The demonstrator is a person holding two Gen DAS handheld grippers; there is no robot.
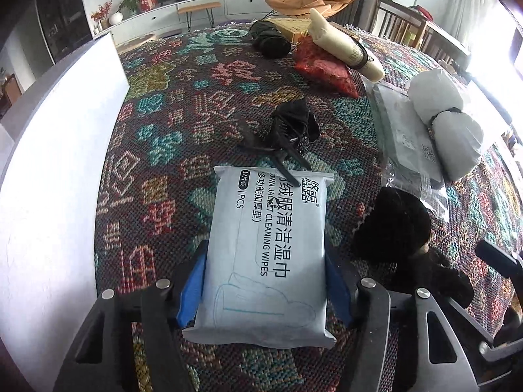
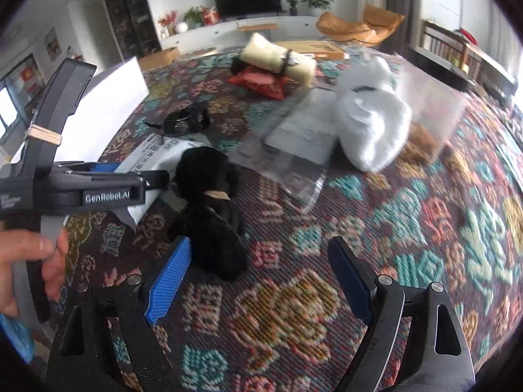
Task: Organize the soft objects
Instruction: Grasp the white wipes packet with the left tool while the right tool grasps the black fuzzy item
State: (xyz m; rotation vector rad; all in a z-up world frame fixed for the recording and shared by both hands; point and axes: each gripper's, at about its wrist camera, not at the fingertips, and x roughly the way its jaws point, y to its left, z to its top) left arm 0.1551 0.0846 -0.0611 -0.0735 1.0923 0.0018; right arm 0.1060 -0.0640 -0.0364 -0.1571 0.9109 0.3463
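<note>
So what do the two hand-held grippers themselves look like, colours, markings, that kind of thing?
Both are black frames with silver round bolts at the joints and ribbed blue pads on the fingers. The left hand-held gripper shows, from the right wrist view, white "GenRobot.AI" lettering and a tan rubber band round its handle, gripped by a bare hand. The right hand-held gripper looks identical. No cables visible.

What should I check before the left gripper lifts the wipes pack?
1. Left gripper pads on both sides of the wipes pack: ok.
2. Firmness of grip: cannot tell.
3. Black strap overlaps the pack's far edge, may drag: not ok.
4. Black plush toy apart from the pack: ok.
5. Right gripper open, holding nothing: ok.
6. Right gripper clear of the left one's path: cannot tell.
</note>
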